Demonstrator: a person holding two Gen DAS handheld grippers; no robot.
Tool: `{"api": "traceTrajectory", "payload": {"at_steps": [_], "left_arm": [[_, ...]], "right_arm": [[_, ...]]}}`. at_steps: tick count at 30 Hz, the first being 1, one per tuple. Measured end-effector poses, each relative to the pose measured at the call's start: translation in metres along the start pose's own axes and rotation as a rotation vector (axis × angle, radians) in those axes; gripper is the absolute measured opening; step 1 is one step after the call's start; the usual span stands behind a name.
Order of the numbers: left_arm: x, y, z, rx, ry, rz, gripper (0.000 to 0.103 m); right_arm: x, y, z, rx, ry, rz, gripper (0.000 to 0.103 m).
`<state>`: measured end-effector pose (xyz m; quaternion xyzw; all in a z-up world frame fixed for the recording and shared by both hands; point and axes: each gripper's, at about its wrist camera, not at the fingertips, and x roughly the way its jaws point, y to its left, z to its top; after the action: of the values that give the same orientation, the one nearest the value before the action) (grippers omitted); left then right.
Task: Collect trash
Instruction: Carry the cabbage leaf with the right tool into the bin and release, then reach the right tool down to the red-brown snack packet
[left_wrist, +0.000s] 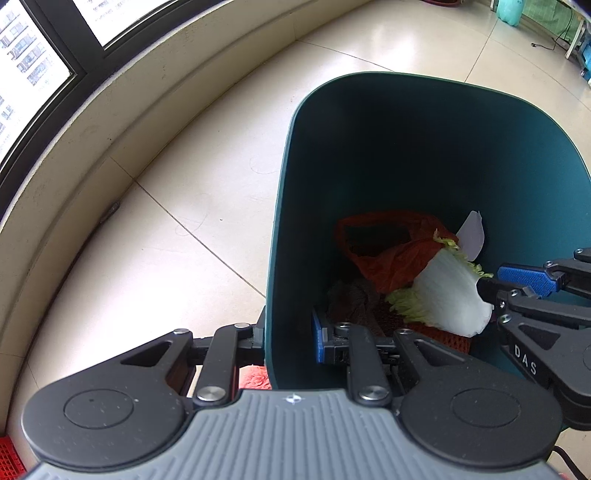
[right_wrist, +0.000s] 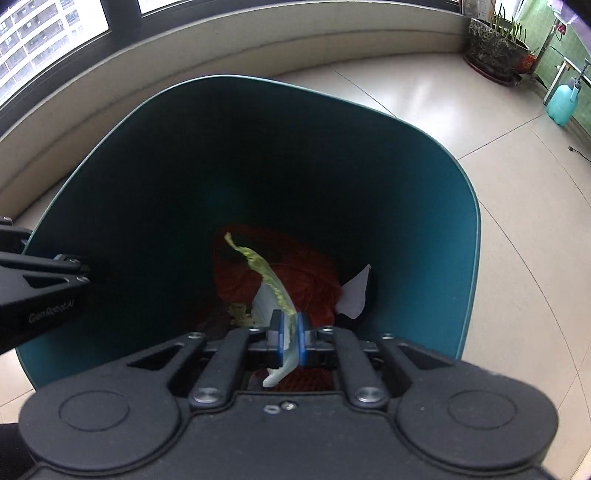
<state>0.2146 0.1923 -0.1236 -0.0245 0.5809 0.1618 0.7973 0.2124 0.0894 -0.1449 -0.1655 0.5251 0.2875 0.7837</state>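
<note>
We have the bin (right_wrist: 424, 206) tilted toward us, its mouth open to both cameras, and our left claw (left_wrist: 288, 343) is pinching the near rim: one pad sits inside the wall, the other outside it, pressed onto the plastic.

Our right claw (right_wrist: 290, 336) is inside the bin's mouth with a cabbage leaf (right_wrist: 275, 291) between its blue pads. The pads stand close on either side of the white stalk, but there looks to be a sliver of slack, so we judge the leaf is barely held, if at all. No earlier view lets us say more.

What the next move turns on is this: the leaf's long axis runs straight out along the right claw's pointing line, stalk end at the pads, frilly green edge leading deeper into the bin. Below and beyond it lie a red bag (right_wrist: 310, 284) and a white scrap (right_wrist: 354, 295), already at the bottom. So the leaf is over the bin's inside, and spreading the right claw wider should let it slide down onto the bag. The left claw only has to hold the rim.
</note>
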Motion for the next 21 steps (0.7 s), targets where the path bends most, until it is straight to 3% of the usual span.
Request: {"api": "traceTrajectory", "payload": {"at_steps": [4,11,17,21], "left_arm": [[0.0,-0.001,-0.001,0.0,0.0,0.001,0.02],[0.001,-0.003,-0.001,0.002,-0.001,0.009,0.02],[0.001,-0.005,-0.001,-0.002,0.002,0.011,0.02],[0.002,-0.005,0.0,0.0,0.002,0.015,0.02]], "right_arm": [[-0.007,0.0,-0.004,-0.01,0.028,0.032,0.023],[-0.073,-0.014,-0.013,0.013,-0.068,0.097,0.037],[-0.133,-0.05,-0.026,0.058,-0.166,0.094,0.045],[-0.145,-0.08,-0.048,0.109,-0.198,0.039,0.05]]}}
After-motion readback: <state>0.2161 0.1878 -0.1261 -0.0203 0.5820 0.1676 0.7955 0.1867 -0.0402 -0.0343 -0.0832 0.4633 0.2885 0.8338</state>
